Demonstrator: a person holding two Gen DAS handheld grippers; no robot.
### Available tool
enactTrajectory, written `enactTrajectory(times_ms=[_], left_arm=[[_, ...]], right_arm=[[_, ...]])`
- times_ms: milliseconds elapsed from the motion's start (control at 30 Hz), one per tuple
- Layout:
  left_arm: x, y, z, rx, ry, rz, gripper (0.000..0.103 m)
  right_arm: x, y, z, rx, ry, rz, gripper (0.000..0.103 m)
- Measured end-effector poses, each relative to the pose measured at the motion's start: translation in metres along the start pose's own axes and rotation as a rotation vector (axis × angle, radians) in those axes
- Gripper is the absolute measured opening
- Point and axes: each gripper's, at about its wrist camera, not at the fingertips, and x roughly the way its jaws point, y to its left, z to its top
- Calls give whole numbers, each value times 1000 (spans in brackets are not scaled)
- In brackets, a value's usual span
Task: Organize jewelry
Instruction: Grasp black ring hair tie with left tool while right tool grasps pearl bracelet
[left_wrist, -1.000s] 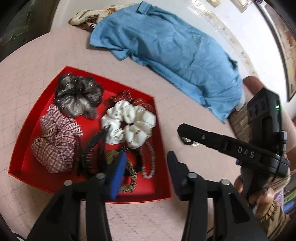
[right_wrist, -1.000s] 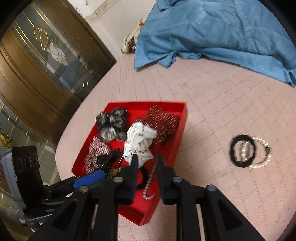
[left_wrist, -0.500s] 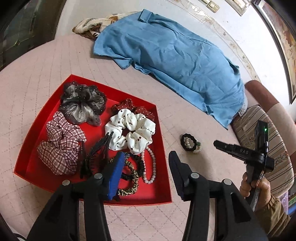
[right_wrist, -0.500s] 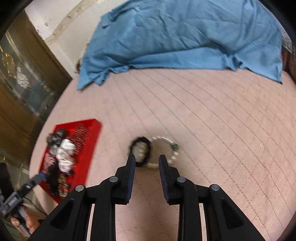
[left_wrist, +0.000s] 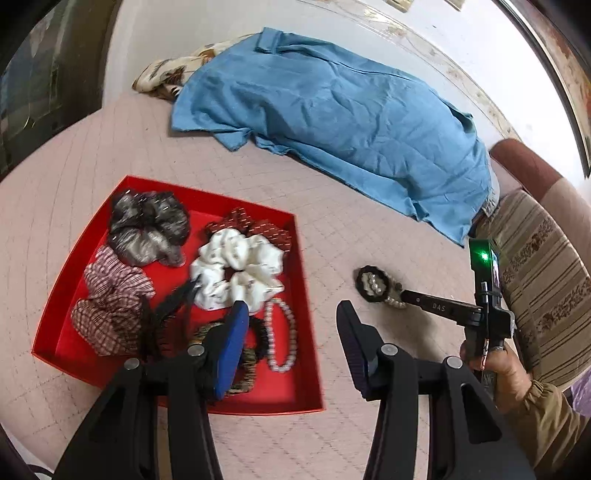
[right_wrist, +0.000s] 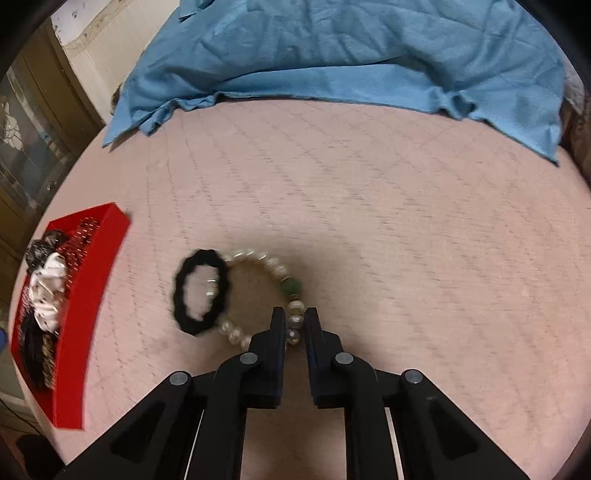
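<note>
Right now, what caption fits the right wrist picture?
Right gripper pinches a pearl bracelet beside a black hair tie.

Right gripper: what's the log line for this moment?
right gripper: closing on pearl bracelet | left gripper: open, idle | black hair tie: overlapping bracelet

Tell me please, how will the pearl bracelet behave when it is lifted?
The pearl bracelet is strung beads, so it will probably hang limp. The right claw pinches only a few round beads, which may slip. The black hair tie overlaps it and may drag along.

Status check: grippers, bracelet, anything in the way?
Right gripper just closed on pearl bracelet. Left gripper open, empty, over red tray. Black hair tie overlaps bracelet.
</note>
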Motion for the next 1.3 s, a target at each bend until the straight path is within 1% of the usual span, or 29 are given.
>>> enactTrajectory(times_ms=[67, 167, 267, 333, 433, 500, 567, 600, 633, 667, 733, 833, 933, 1033, 1133, 1200, 1233, 1267, 1300], left_arm=[[1, -16, 3, 31, 8, -1, 48], [9, -49, 6, 106, 40, -12, 48], [31, -82, 9, 168, 76, 12, 48], [52, -99, 11, 192, 105, 34, 48], [96, -117, 15, 201, 178, 48, 48], [123, -121, 18, 201, 208, 84, 48], [141, -118, 21, 190, 219, 122, 48], [151, -115, 23, 175, 227, 130, 48], [157, -113, 24, 165, 233, 133, 48], [166, -110, 27, 148, 243, 139, 48], [178, -108, 29, 136, 256, 150, 48], [194, -107, 30, 142, 278, 168, 48], [209, -109, 27, 162, 299, 182, 48], [217, -117, 24, 210, 282, 214, 48], [221, -120, 21, 228, 266, 239, 48], [221, -123, 18, 244, 245, 259, 48], [221, -124, 16, 253, 241, 268, 44], [220, -128, 15, 270, 233, 278, 25], [219, -131, 14, 286, 234, 278, 7]], right_arm=[[-7, -16, -7, 4, -6, -26, 9], [-23, -49, -22, 14, -21, -86, 9], [-35, -86, -40, 68, -24, -83, 9], [-39, -106, -50, 115, -37, -57, 9], [-46, -126, -61, 176, -75, 37, 9], [-47, -132, -64, 211, -89, 116, 9], [-44, -126, -62, 225, -91, 194, 10], [-43, -120, -59, 222, -93, 226, 10], [-42, -113, -56, 213, -94, 262, 14], [-40, -105, -55, 202, -92, 284, 22], [-37, -92, -52, 185, -89, 308, 34], [-27, -77, -48, 160, -78, 326, 34], [-21, -63, -44, 113, -77, 291, 34], [-13, -51, -40, 75, -82, 237, 34], [-9, -46, -37, 44, -96, 189, 34], [-8, -38, -37, 6, -109, 137, 29], [-8, -37, -38, -7, -113, 120, 22], [-8, -37, -38, -10, -117, 110, 13], [-9, -39, -38, -6, -119, 115, 11]])
